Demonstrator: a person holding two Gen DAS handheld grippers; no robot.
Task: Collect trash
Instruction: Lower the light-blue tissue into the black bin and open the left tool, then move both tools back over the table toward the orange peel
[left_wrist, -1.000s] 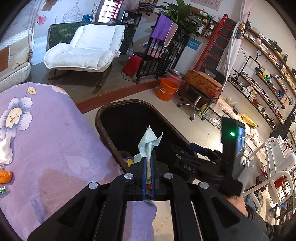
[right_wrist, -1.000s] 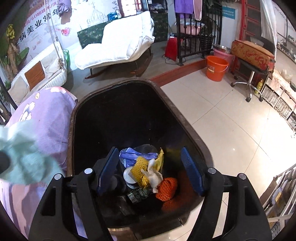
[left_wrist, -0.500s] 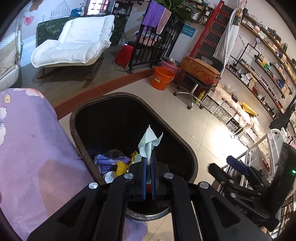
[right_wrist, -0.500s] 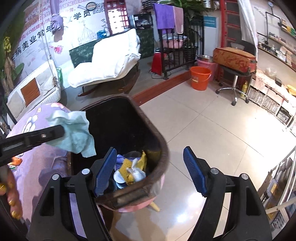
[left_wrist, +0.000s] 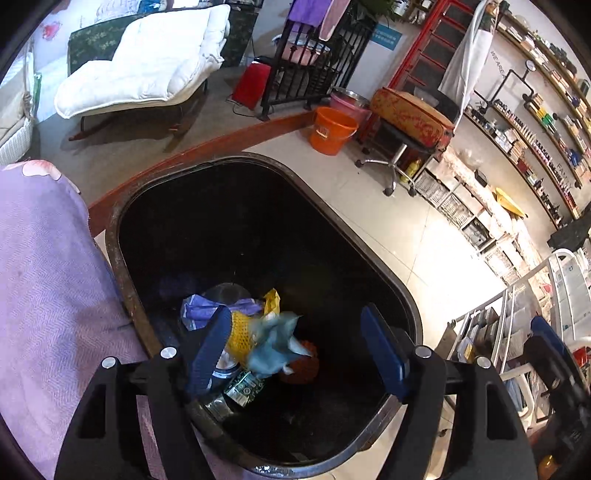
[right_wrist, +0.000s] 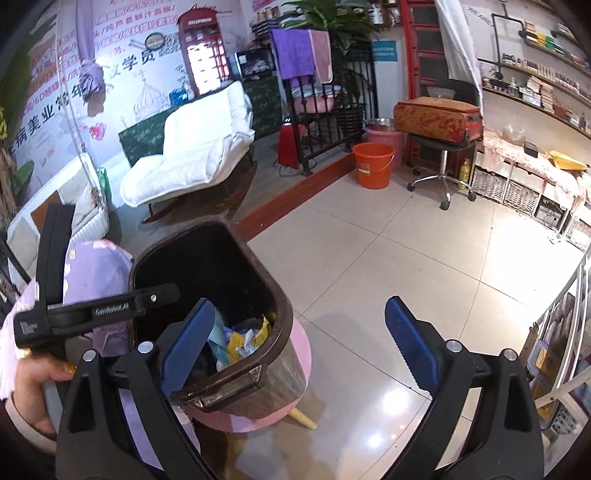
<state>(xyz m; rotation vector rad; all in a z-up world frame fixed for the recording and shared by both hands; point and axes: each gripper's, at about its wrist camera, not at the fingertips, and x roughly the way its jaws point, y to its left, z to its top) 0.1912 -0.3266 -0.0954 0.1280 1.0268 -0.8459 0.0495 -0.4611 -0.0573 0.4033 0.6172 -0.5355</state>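
A dark brown trash bin (left_wrist: 125, 280) stands beside the purple-covered table (left_wrist: 40, 280). My left gripper (left_wrist: 295, 350) is open right above the bin's mouth. A crumpled light blue tissue (left_wrist: 275, 343) is loose in the bin, on top of a yellow foam net (left_wrist: 238, 334), a purple wrapper (left_wrist: 207, 312) and an orange net (left_wrist: 304, 367). My right gripper (right_wrist: 297, 345) is open and empty, higher up and to the right of the bin (right_wrist: 273, 288). The left gripper's body (right_wrist: 96, 314) shows over the bin's left rim in the right wrist view.
The bin sits on a pink stool (right_wrist: 295, 369) on a tiled floor. An orange bucket (right_wrist: 372, 165), a rolling stool with a red suitcase (right_wrist: 437, 118) and a white lounge chair (right_wrist: 199, 147) stand further back. Shelves and baskets (right_wrist: 517, 188) line the right wall.
My left gripper has opened and let go of the blue tissue, which has dropped into the bin. My right gripper has pulled back and up, away from the bin.
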